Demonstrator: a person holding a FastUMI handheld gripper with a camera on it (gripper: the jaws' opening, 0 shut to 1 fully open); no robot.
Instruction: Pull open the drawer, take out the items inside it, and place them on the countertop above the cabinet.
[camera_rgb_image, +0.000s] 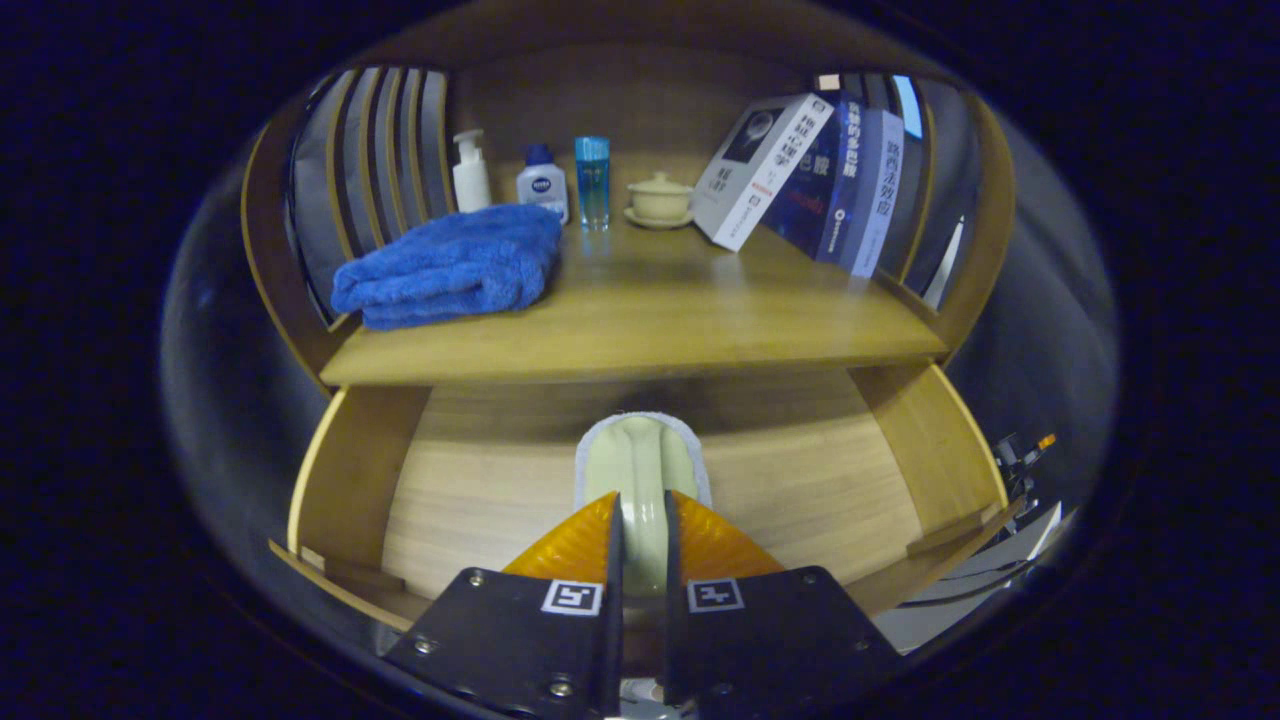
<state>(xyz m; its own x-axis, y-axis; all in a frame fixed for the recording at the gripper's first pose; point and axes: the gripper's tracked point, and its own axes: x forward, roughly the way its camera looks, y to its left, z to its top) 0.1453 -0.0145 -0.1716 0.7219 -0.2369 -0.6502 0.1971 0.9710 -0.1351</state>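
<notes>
Gripper (640, 525) fingers are pinched on a pale green slipper-like item (640, 470), held over the middle of the open drawer (350, 480); the drawer is judged emptied otherwise; placement on the countertop (660, 320), beside the blue towel (450, 265), remains.

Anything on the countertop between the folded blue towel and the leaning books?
Front stretch is bare wood in the gripper view. Farther back between the folded blue towel and the leaning books stand a clear blue bottle and a cream lidded cup on its saucer.
</notes>
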